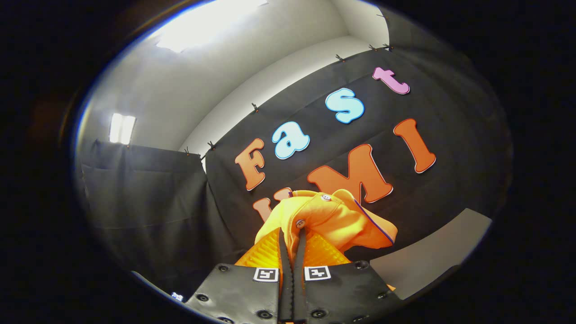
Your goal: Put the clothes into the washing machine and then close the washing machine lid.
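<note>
An orange-yellow garment (pixel 335 220) with small buttons and a dark-edged collar is pinched between my two fingers and bunches up just beyond their tips. My gripper (pixel 291 238) is shut on its fabric, the orange ribbed finger pads (pixel 265 252) pressed close with cloth in the narrow gap. The gripper is raised and tilted upward, so the garment hangs in the air against the black booth cloth. A pale grey flat surface (pixel 432 256) lies low to the right of the fingers; I cannot tell what it belongs to.
Black cloth walls (pixel 148 202) close in ahead and to the left, with a white wall and ceiling lights (pixel 122 128) above them.
</note>
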